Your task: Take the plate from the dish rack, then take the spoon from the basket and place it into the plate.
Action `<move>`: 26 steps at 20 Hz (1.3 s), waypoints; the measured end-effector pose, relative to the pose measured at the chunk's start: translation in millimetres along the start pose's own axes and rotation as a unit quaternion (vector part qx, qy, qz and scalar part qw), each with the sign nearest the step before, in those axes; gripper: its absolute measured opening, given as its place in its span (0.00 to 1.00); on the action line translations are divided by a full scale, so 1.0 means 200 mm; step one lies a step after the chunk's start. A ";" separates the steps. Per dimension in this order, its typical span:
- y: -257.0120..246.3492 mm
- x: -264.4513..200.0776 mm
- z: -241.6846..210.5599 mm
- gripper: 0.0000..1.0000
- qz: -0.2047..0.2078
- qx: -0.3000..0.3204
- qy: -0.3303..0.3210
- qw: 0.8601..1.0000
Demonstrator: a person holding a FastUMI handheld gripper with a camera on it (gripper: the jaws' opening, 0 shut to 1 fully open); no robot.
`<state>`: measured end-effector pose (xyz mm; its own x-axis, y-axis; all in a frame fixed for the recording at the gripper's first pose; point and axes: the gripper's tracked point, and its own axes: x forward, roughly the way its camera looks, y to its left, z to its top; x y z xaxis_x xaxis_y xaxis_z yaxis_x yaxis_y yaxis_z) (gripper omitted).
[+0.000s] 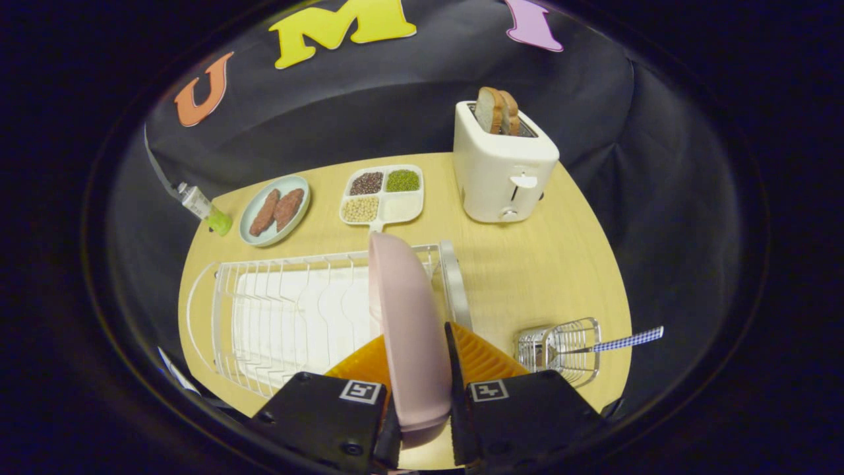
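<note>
Gripper (pixel 417 359) clamped on pink plate (pixel 409 323), both fingers pressing its faces; plate stands on edge, over right end of white wire dish rack (pixel 277 316). Right of fingers: wire basket (pixel 567 346) holding spoon (pixel 603 344), checked handle sticking out right. Far: toaster (pixel 504 168) with bread, divided tray of beans (pixel 382 194), plate of sausages (pixel 275 210).

Black cloth wall (pixel 395 99) is wrapping around behind everything, creasing softly. A pale wooden worktop (pixel 527 277) is sitting under even light, its rounded far edge meeting the dark cloth.
</note>
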<state>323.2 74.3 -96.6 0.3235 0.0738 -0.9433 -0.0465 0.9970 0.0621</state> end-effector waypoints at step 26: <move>0.15 -0.60 -0.77 0.33 0.139 0.022 -0.097 0.985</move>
<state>137.2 92.0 -31.0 0.4793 0.3434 -0.8077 -0.1191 0.9372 0.3278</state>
